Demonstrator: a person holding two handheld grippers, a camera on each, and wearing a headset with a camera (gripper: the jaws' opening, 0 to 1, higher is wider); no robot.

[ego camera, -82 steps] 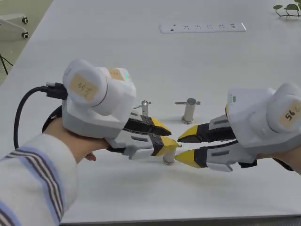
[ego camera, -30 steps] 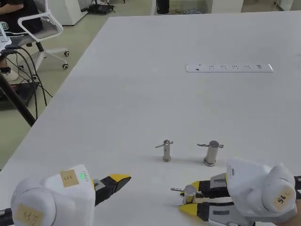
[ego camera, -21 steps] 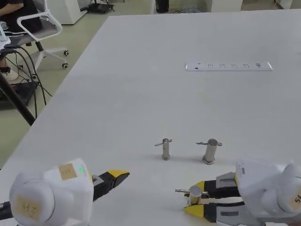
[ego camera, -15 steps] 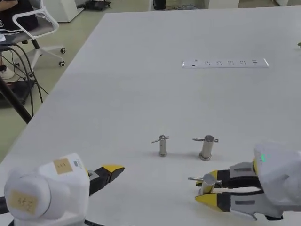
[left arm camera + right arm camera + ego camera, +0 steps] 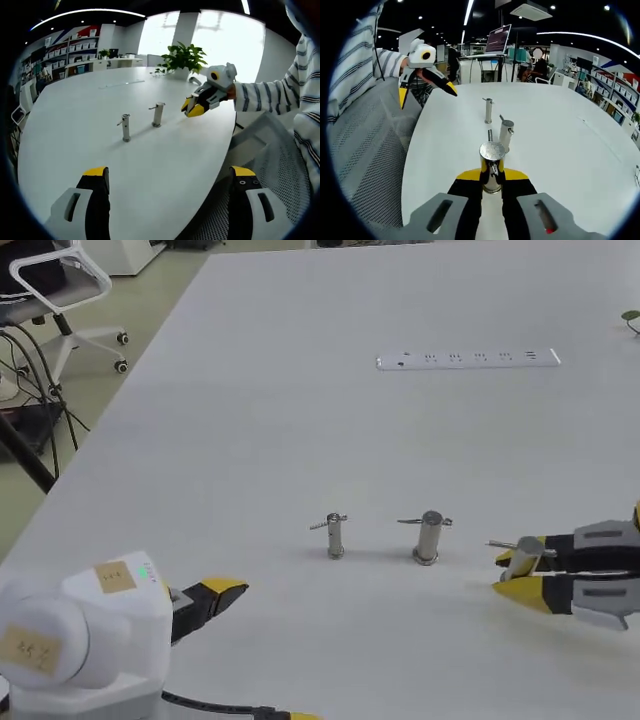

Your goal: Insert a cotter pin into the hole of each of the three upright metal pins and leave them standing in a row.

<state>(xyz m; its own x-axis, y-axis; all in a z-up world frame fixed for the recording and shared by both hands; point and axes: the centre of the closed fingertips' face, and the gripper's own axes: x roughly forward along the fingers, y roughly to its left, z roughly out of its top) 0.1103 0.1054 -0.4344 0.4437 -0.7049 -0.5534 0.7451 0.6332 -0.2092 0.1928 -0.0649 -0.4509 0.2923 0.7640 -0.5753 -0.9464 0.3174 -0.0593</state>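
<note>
Left hand-held gripper (image 5: 168, 172) spread, right hand-held gripper (image 5: 492, 176) clamped

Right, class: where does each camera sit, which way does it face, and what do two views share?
Head view: on the head, facing down at the table; left gripper and right gripper show.
Left gripper view: on the left gripper, facing along open jaws; right sleeve shows.
Right gripper view: on the right gripper, facing over its held pin; left sleeve shows.
Shared: thin pin and thick pin, standing.
</note>
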